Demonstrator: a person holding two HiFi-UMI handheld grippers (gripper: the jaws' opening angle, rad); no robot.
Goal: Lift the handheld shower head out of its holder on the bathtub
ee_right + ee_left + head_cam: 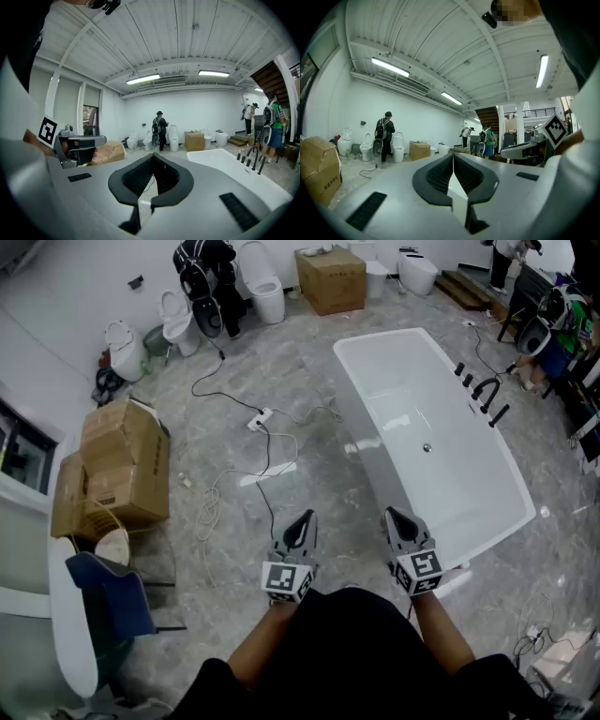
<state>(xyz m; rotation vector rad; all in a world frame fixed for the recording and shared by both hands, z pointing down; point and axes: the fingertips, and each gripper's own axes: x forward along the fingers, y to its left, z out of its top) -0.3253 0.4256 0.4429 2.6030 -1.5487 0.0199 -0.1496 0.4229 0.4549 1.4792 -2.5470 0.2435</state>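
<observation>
The person is holding both grippers low in front of the body, side by side and a little apart. The left gripper [300, 518] is keeping its jaws pressed tight together, and it is holding nothing. The right gripper [392, 516] is doing the same: its jaws are closed all the way and nothing is sitting between them. Both are pointing out over the grey floor [281, 390].

The white bathtub [375, 381] is standing just ahead of the right gripper and is stretching away from it. The shower head [499, 414] is sitting in a row with the black taps [484, 388] on the right rim of the tub, well apart from both grippers. It is too small to tell how it is resting in its holder.

White cables [267, 442] are lying across the floor to the left of the tub. Brown cardboard boxes [122, 465] are sitting far to the left. Another box [330, 279] and some white toilets [262, 282] are standing along the far wall, where a person with a backpack [204, 277] is bending near them.
</observation>
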